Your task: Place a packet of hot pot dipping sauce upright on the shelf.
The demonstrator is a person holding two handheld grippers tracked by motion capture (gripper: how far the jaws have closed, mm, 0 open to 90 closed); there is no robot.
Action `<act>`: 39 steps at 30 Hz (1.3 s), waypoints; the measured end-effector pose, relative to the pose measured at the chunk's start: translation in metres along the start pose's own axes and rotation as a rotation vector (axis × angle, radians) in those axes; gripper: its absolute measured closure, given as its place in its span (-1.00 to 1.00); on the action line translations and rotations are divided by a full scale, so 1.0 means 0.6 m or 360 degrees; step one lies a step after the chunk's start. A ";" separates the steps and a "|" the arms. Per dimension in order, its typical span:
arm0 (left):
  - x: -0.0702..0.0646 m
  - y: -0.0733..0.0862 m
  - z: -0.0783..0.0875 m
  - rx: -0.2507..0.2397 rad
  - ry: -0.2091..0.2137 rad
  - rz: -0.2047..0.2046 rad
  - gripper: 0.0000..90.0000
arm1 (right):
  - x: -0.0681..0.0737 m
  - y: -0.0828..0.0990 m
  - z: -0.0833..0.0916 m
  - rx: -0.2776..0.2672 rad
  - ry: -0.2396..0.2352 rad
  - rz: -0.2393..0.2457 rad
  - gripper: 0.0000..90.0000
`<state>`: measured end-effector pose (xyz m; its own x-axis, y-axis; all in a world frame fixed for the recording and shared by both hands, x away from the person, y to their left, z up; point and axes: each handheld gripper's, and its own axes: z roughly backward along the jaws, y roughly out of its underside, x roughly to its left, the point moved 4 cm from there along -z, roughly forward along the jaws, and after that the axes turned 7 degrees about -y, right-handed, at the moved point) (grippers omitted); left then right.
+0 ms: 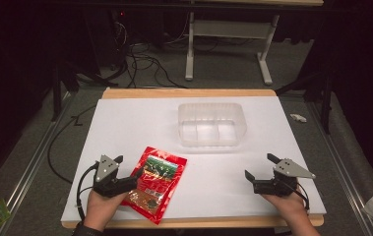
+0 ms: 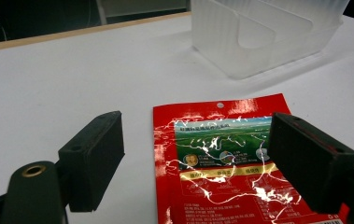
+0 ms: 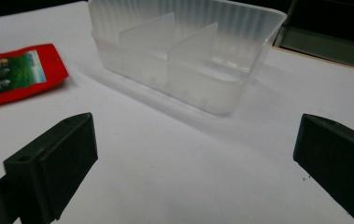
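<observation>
From above, my left gripper [image 1: 130, 171] sits at the red packet's [image 1: 155, 183] left edge near the table's [image 1: 125, 123] front; my right gripper [image 1: 259, 166] hovers over bare white surface, well apart, and the clear tray [image 1: 212, 124] stands farther back. Along my left gripper [image 2: 195, 161], jaws wide, the packet [image 2: 221, 158] lies flat between them, ungripped. My right gripper [image 3: 195, 163] gapes, holding nothing, facing the tray [image 3: 184, 51].

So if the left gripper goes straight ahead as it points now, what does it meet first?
Probably the red packet: it lies flat on the table just ahead of the open left gripper. The clear divided container stands farther beyond.
</observation>
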<state>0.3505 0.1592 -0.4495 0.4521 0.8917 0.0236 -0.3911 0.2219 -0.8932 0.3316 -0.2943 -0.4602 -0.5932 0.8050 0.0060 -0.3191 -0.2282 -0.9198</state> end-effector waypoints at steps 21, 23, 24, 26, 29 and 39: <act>0.016 -0.003 0.003 -0.0008 0.0011 0.0076 -0.58 | 0.022 -0.007 0.006 -0.0070 -0.0081 0.0042 -1.00; 0.015 -0.005 0.005 -0.0017 0.0007 0.0065 -0.61 | 0.022 -0.007 0.007 -0.0078 -0.0087 0.0027 -1.00; 0.014 -0.006 0.005 -0.0025 0.0006 0.0057 -0.64 | 0.021 -0.009 0.010 -0.0080 -0.0082 0.0027 -1.00; 0.012 -0.008 0.006 -0.0035 0.0004 0.0041 -0.67 | 0.022 -0.010 0.011 -0.0083 -0.0082 0.0020 -1.00; 0.011 -0.007 0.006 -0.0030 0.0028 0.0018 -0.75 | 0.023 -0.012 0.011 -0.0088 -0.0089 0.0021 -1.00; 0.041 0.015 -0.008 0.0160 -0.0011 0.0013 -0.55 | 0.033 -0.018 0.010 -0.0064 -0.0115 0.0067 -1.00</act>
<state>0.3619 0.1813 -0.4591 0.4431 0.8963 0.0196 -0.4736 0.2526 -0.8437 0.3191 -0.2790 -0.4477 -0.6578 0.7532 -0.0057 -0.2640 -0.2377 -0.9348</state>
